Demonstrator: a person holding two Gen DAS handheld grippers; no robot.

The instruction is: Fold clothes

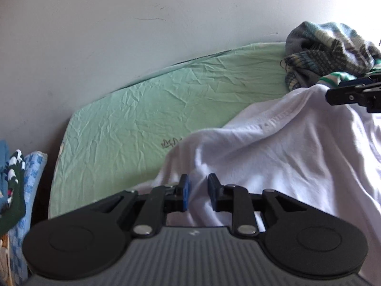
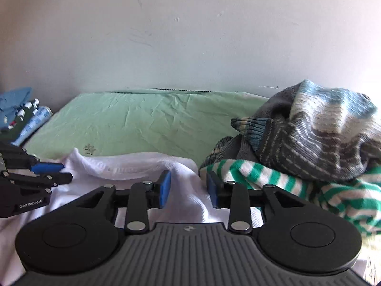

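On the green-sheeted bed, both grippers' jaws stand parted over a rumpled white cotton garment, left gripper, right gripper; a heap of knitted and striped clothes lies unfolded beside it.

Left gripper & right gripper looked alike: matte black linkage arms w/ silver pivot rivets, two round black discs either side of a ribbed grey body carrying a small white logo. Fingers had blue pads. White "GenRobot.AI" lettering showed on left gripper's side.
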